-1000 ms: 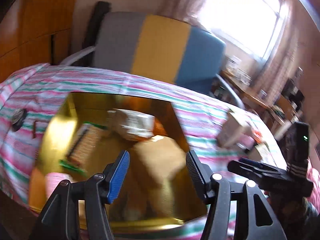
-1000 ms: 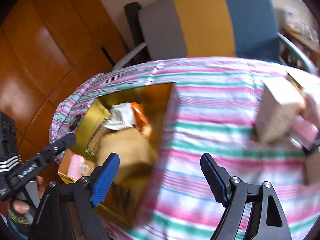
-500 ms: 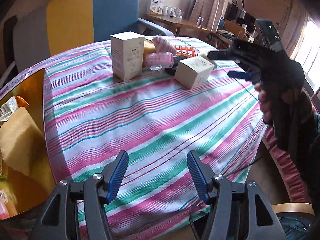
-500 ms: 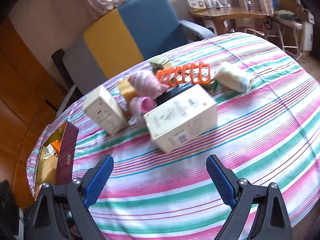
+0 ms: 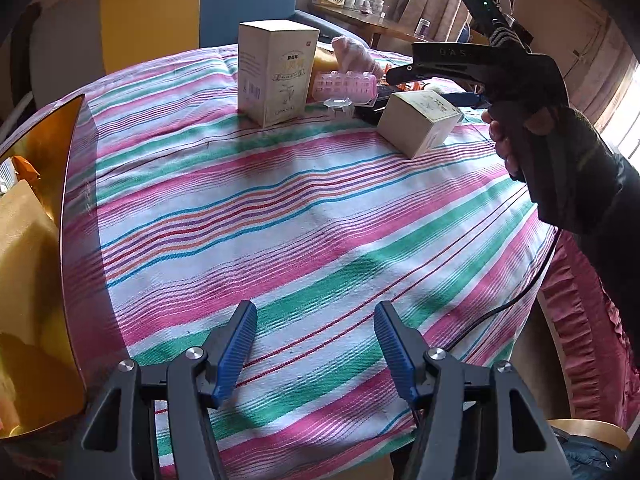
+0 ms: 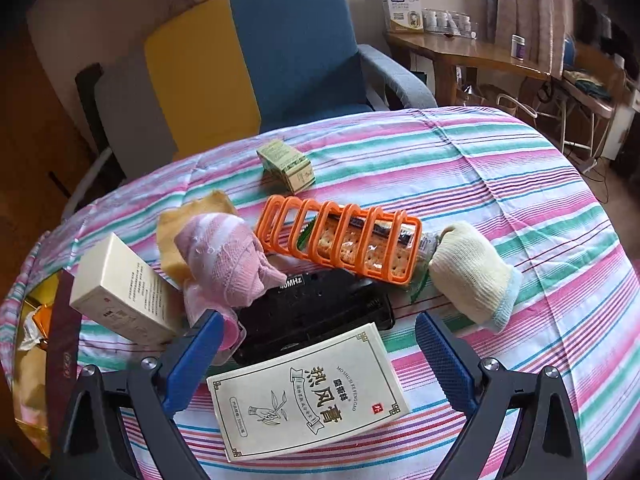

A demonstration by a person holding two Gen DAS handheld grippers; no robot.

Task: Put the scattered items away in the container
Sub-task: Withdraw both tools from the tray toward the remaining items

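Tablecloth (image 6: 500, 168): pink, green, white stripes. Rack (image 6: 340, 238): orange. Socks: pink (image 6: 224, 260), pale yellow with blue cuff (image 6: 472, 276). Boxes (image 6: 308, 392) (image 5: 274, 70): cream. Container (image 5: 44, 136): gold inside. Pads (image 5: 236, 346): blue. Chair (image 6: 256, 48): yellow, blue, grey.

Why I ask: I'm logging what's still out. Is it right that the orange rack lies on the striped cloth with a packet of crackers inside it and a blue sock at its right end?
Not quite. In the right wrist view the sock at the right end of the orange rack is pale yellow, not blue; only its cuff edge is light blue. The rack does lie on the striped cloth with the crackers inside.
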